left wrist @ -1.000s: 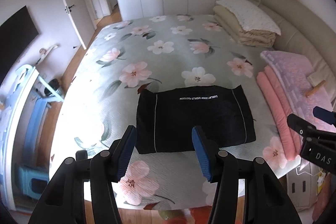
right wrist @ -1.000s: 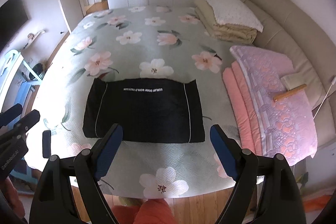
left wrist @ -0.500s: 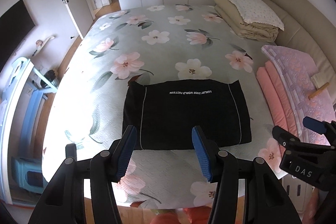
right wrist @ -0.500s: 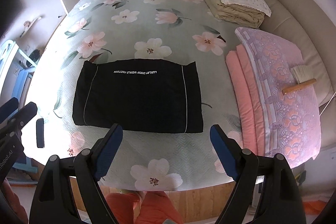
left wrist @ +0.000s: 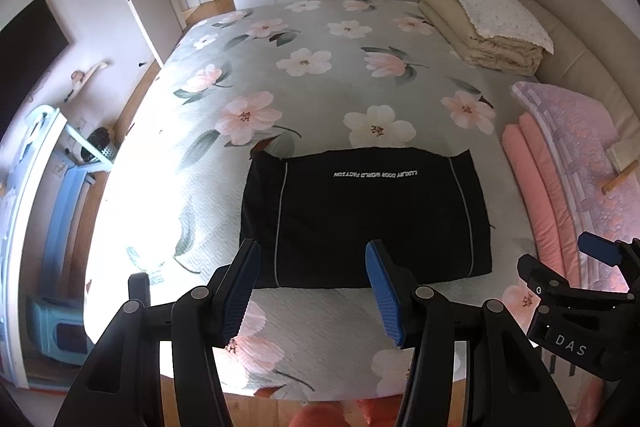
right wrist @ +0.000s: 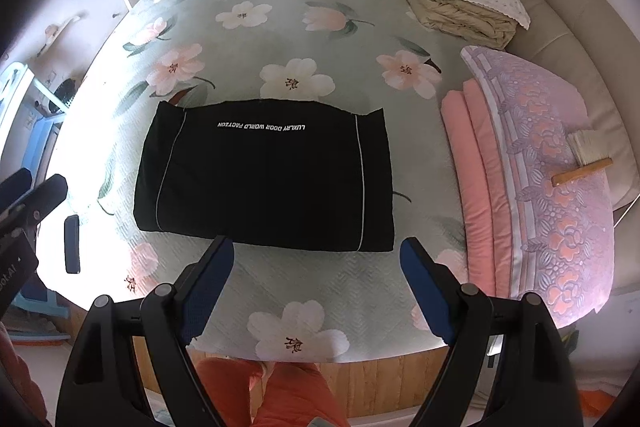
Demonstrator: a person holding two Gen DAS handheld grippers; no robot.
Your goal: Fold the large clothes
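From the left wrist cam, the left gripper point(left wrist: 312, 291) is spread wide and holding nothing, with the black garment point(left wrist: 366, 223) lying flat on the bed point(left wrist: 320, 75) straight ahead and a bit right of it, long axis running side to side. From the right wrist cam, the right gripper point(right wrist: 318, 291) is wide and empty too, garment point(right wrist: 264, 179) ahead and a bit left. Neither hand looks clearly closer to me.

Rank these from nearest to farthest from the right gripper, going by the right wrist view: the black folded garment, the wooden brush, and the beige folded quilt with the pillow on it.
1. Black folded garment: straight ahead of the right gripper, whose jaws are open, on the floral bed.
2. Wooden brush: off to the right, lying on the purple blanket.
3. Beige folded quilt: far right corner by the headboard, under the pillow.
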